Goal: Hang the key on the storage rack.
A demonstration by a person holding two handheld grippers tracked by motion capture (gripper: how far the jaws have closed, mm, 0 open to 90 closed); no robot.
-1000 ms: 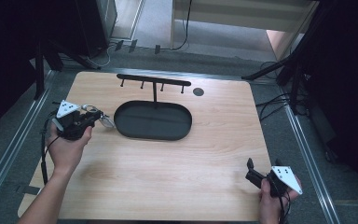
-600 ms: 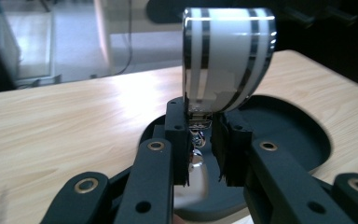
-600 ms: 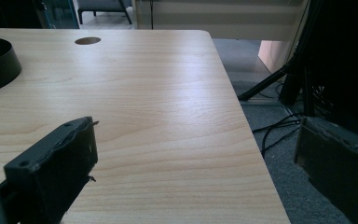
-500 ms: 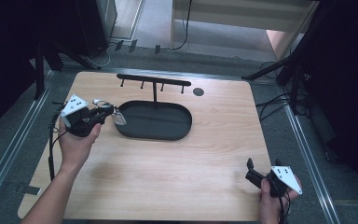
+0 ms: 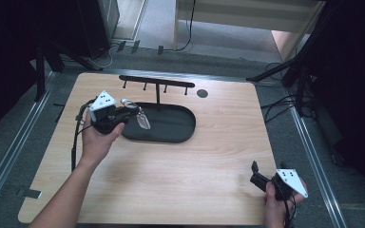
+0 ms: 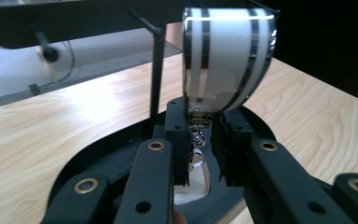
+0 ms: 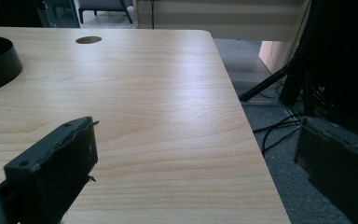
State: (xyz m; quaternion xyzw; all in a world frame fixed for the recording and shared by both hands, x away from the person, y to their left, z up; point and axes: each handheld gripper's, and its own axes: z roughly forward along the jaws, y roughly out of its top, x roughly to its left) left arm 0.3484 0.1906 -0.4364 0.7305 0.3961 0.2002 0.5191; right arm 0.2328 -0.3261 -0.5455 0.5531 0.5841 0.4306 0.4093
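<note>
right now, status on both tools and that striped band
Left tool shut on striped band, held over black tray. Right tool open, low at table's near right corner. Rack post close beside band.

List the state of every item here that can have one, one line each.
Left hand-held gripper: shut on the watch, held over the tray.
Right hand-held gripper: open, holding nothing, at the table's near right corner.
Watch: gripped at its band, lifted, not yet hung.
Hook rack: upright, pegs bare.
Tray: lying flat on the table.
</note>
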